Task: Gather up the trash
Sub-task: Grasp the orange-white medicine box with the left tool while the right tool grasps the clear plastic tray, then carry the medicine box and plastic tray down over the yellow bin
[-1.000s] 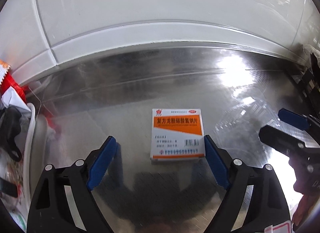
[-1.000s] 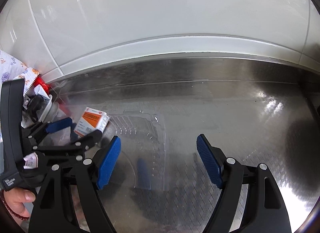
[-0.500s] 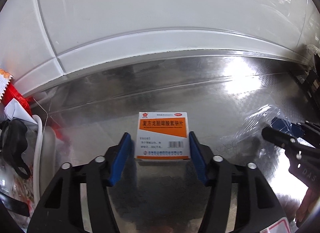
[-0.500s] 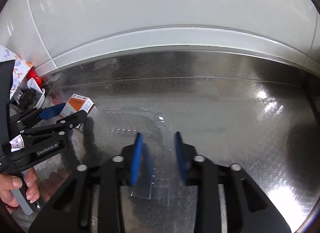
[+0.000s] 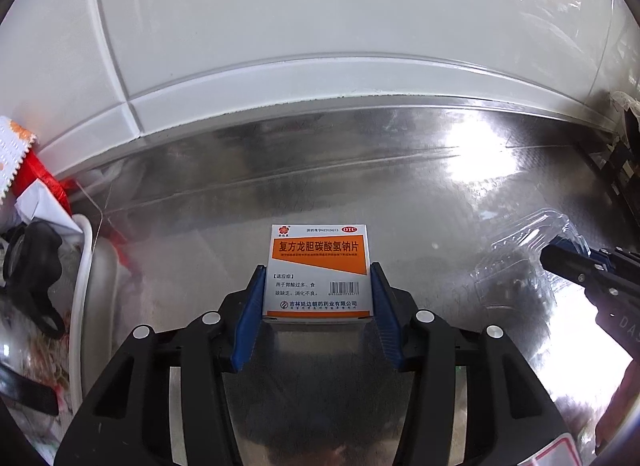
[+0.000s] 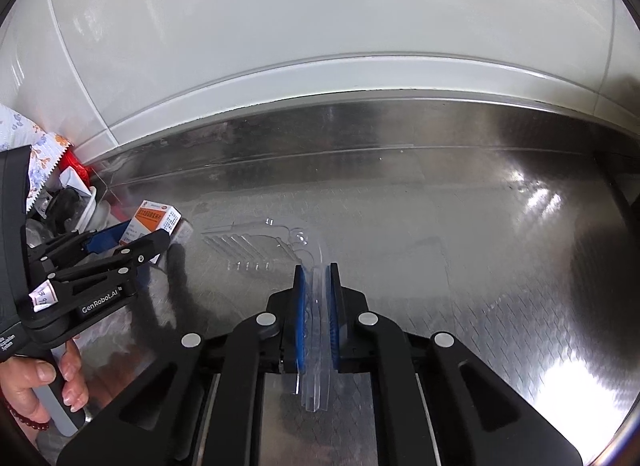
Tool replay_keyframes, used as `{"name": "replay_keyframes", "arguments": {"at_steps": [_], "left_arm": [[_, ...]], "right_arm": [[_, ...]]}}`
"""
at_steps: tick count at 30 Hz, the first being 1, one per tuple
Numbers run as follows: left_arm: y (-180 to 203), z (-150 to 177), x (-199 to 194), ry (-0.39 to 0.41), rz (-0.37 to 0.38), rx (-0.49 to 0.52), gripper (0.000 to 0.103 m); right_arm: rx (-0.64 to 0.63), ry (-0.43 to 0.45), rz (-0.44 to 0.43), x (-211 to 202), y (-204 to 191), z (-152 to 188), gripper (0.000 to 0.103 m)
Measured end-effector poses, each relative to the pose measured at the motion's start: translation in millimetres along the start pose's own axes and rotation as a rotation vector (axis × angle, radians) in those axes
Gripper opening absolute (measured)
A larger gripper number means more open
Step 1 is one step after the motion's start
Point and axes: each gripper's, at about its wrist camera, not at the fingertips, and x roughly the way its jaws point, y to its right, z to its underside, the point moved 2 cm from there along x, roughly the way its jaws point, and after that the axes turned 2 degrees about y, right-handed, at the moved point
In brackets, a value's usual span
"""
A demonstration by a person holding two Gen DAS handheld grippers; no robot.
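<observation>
Grasping step of the collecting, with both tools at work on the steel tabletop (image 5: pixel 420 193).

Left tool (image 5: pixel 318 298): jaws narrowing onto the orange-and-white medicine box (image 5: pixel 319 268), blue pads already against its two long sides. Box lying flat on the tabletop, directly ahead of this tool, near end between the fingertips, far end sticking out forward. Seen also from the right wrist view, far to the left of the right tool, as a small box (image 6: pixel 154 221) in the left tool (image 6: pixel 132 236).

Right tool (image 6: pixel 318 302): jaws almost together, pinching the thin edge of a clear plastic blister tray (image 6: pixel 272 242). Most of the tray spreading forward and to the left of this tool, flat on the tabletop; a narrow strip passing back between the pads. In the left wrist view, the same tray (image 5: pixel 520 262) well to the right, at the tip of the right tool (image 5: pixel 560 256).

A heap of other rubbish (image 5: pixel 36 225) to the far left of the left tool, beside a white rim, maybe a bin; not possible to tell for sure.

Next, probably: finishing the squeeze on the box, then lifting both pieces straight up. Needed for the tray: slow lift, because thin plastic bends and slips easily from a pinch at its edge. Needed for the box: firm but not crushing pressure.
</observation>
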Motion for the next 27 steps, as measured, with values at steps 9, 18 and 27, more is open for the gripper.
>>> {"name": "replay_keyframes", "arguments": {"at_steps": [9,18,27], "left_arm": [[9.2,27.4,-45.2,0.007,-0.01,-0.036,0.049],[46.9,82.9,-125.0,0.02,-0.025,-0.073,0.05],[81.8,154.6,-201.8,0.006,-0.065,-0.13,0.05]], "right_arm": [[-0.017,-0.002,-0.029,-42.1,-3.4,23.8,0.01],[-0.024,0.001,-0.08,-105.0,1.8,61.3,0.01],[-0.09,-0.003,-0.14,-171.3,14.2,111.5,0.01]]}}
